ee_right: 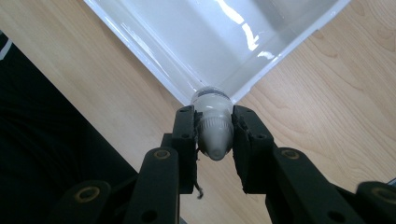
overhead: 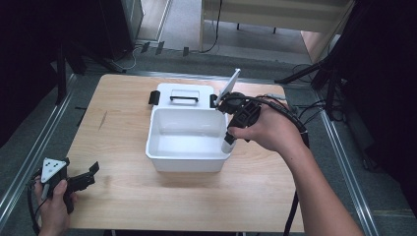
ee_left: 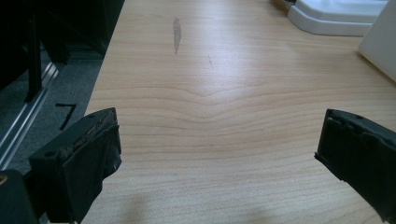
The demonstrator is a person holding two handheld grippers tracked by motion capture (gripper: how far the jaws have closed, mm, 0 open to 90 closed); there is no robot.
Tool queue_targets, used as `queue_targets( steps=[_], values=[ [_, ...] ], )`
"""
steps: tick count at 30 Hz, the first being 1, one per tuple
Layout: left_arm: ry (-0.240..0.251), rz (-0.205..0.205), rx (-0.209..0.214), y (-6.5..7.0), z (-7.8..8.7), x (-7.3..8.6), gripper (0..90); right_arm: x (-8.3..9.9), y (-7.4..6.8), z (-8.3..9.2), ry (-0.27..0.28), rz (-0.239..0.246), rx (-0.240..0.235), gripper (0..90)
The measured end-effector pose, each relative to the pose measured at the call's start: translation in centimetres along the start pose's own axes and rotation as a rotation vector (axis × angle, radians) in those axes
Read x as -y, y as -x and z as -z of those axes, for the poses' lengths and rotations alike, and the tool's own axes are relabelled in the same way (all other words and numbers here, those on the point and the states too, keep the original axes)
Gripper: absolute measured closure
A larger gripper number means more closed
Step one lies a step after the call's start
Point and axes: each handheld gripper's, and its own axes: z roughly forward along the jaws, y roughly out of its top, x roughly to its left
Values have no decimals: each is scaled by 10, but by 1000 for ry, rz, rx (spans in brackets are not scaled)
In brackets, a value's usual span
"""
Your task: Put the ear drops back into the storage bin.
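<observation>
You are holding your right gripper (overhead: 229, 136) over the near right corner of the white plastic bin (overhead: 187, 160), its jaws pinching a small white bottle (ee_right: 214, 129) by the ribbed cap end; the bottle is hanging just above the bin's rim. The bin is sitting mid-surface (overhead: 123, 196), with its lid (overhead: 183, 93) lying flat behind it. Your left gripper (overhead: 83, 178) is resting at the surface's near left edge, jaws spread wide over bare wood.

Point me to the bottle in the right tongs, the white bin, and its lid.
bottle (ee_right: 213, 130), right gripper view, ribbed cap
white bin (overhead: 189, 158), high view, near wall
lid (overhead: 184, 92), high view, top beside handle
</observation>
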Motion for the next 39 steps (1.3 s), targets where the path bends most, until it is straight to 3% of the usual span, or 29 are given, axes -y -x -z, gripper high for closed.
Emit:
queue_targets(
  steps=[12, 39],
  values=[
    [1, -1, 2, 0, 0, 0, 1, -15, -6, -22, -17, 28, -6, 723],
    [3, 3, 3, 0, 0, 0, 1, -16, 2, -70, -68, 21, -36, 723]
  ],
)
